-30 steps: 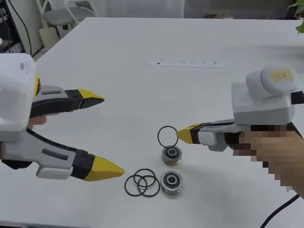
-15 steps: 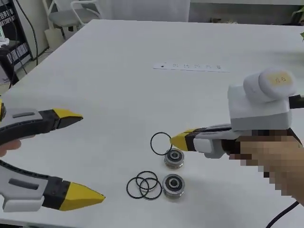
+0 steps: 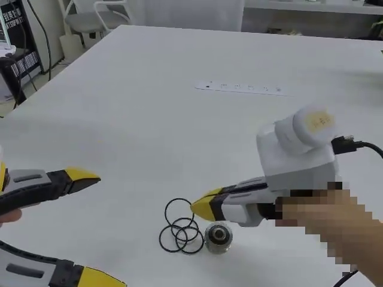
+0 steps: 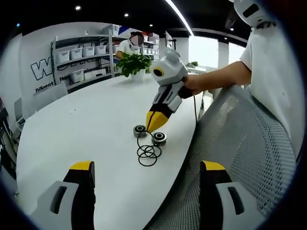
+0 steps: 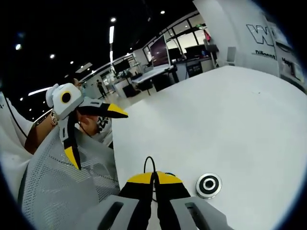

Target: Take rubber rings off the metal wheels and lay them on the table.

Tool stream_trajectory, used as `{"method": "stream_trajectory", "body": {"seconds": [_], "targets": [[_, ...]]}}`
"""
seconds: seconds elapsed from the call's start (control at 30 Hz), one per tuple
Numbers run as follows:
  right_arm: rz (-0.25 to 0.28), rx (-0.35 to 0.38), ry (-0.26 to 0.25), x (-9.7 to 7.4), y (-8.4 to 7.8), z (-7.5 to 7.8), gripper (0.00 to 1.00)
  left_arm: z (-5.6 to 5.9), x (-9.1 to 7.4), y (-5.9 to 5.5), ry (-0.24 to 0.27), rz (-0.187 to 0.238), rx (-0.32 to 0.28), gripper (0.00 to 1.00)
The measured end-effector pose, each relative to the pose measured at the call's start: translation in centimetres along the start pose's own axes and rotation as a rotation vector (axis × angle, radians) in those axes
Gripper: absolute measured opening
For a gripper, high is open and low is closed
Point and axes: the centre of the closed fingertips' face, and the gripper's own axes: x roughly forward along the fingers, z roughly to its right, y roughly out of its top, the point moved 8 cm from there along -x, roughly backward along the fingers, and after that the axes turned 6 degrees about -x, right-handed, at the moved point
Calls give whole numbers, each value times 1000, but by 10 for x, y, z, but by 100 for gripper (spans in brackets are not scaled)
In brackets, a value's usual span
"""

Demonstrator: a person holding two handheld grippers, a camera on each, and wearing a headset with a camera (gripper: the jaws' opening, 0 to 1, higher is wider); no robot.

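Note:
My right gripper (image 3: pixel 200 207) (image 5: pixel 154 176) is shut on a thin black rubber ring (image 3: pixel 179 211) (image 5: pixel 149 165), which it holds just above the table. Close below the ring, a pile of three black rings (image 3: pixel 180 235) (image 4: pixel 148 154) lies flat. A metal wheel (image 3: pixel 218 235) (image 5: pixel 209 185) (image 4: pixel 159 139) rests to the right of the pile. A second wheel (image 4: pixel 140 131) sits behind the right gripper's tip (image 4: pixel 154 125). My left gripper (image 3: pixel 111 230) (image 4: pixel 146 166) stands wide open at the near left, holding nothing, well apart from the rings.
A white strip with small marks (image 3: pixel 242 88) lies mid-table, far from the work. The table's near edge (image 4: pixel 184 143) runs close to the wheels. Chairs (image 3: pixel 90 21) stand beyond the far left corner. The right gripper's cable (image 3: pixel 362 146) trails off right.
The right gripper has carried its ring left and toward me, from beside the far wheel to just above the pile. The left gripper has drawn back to the left.

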Motion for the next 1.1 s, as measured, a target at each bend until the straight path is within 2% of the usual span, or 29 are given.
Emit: {"method": "stream_trajectory", "body": {"seconds": [0.2,0.37,0.5,0.67,1.1], "targets": [[-55,-12,33,10,-6,-7,0,-2,0,0,12,9,-14,89],[-114,-21,51,16,-15,-10,0,-2,1,-4,18,-10,-16,86],[-153,-34,37,18,-21,-9,0,-3,0,-3,22,4,-29,86],[-178,-37,-9,18,-25,-2,0,-4,0,-4,30,5,-38,85],[-206,-86,-67,20,-26,3,0,-3,0,-4,29,13,-49,84]]}}
